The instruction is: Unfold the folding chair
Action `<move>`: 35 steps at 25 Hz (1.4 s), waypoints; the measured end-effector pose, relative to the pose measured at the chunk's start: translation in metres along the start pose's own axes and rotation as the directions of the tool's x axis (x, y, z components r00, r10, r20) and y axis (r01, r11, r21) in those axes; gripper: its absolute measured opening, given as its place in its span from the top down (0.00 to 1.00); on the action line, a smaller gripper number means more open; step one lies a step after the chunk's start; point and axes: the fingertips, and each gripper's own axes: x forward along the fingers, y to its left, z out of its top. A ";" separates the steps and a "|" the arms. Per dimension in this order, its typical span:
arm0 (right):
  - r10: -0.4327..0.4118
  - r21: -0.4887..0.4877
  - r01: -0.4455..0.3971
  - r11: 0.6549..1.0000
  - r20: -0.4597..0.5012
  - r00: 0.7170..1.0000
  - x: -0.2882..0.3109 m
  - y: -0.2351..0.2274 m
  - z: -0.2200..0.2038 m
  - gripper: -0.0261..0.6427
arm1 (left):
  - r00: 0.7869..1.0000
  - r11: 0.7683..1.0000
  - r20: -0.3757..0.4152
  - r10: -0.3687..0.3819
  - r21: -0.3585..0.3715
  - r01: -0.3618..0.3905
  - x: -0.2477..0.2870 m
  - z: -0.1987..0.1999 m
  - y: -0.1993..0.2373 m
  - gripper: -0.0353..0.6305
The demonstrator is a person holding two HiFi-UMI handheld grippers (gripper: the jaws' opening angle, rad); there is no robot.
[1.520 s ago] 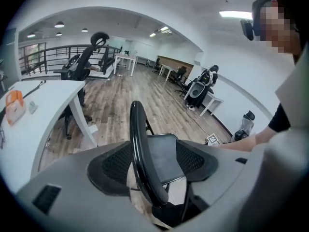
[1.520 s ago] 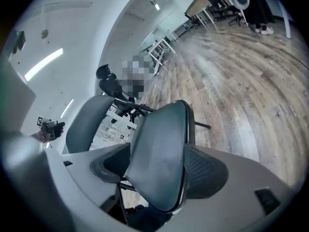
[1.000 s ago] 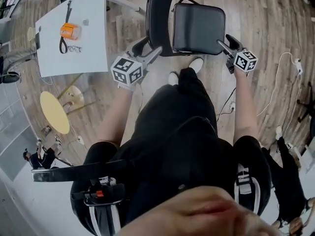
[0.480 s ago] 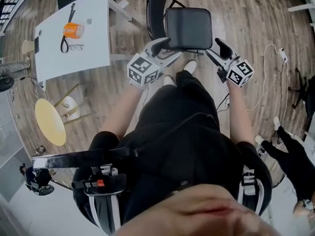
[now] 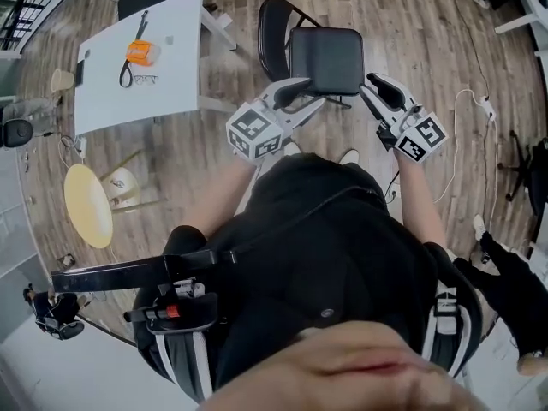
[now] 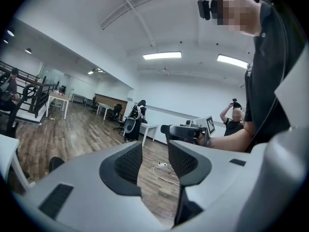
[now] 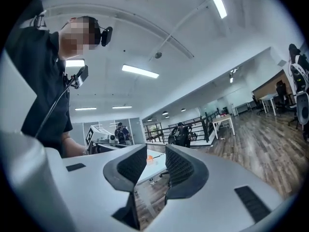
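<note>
The black folding chair [image 5: 324,60] stands unfolded on the wood floor, seat flat, backrest [image 5: 272,32] to its left in the head view. My left gripper [image 5: 298,85] hovers above the seat's near left corner, clear of the chair. My right gripper [image 5: 378,83] hangs just off the seat's right edge, also apart from it. Both point roughly level and face each other. The left gripper's [image 6: 154,151] jaws have just been closing, with a gap left and nothing between them. The right gripper's [image 7: 156,161] jaws have also been closing to a narrower gap, empty too.
A white table [image 5: 111,84] stands at the left with an orange object [image 5: 141,52], a strap and glasses on it. A yellow round stool [image 5: 87,205] is nearer left. A white cable [image 5: 458,135] runs along the floor at the right. Other people stand farther off.
Both grippers have lifted up and away from the chair's sides, toward the camera. Their jaws stand narrower than before. The chair looks smaller and farther off.
</note>
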 end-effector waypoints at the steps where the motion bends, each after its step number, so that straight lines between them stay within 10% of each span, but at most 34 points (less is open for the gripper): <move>1: 0.020 -0.019 -0.020 1.000 0.009 1.000 -0.004 0.005 0.012 0.78 | 1.000 1.000 0.020 0.000 0.006 0.000 0.003 0.009 -0.009 0.71; 6: 0.049 -0.077 -0.048 0.996 0.010 0.999 -0.030 0.023 0.043 0.94 | 0.995 0.997 0.099 0.030 0.067 -0.037 0.022 0.038 -0.045 0.94; 35: 0.132 -0.108 -0.130 0.986 0.015 0.991 -0.048 0.057 0.040 0.95 | 0.996 0.993 0.071 0.061 0.092 -0.067 0.035 0.025 -0.080 0.94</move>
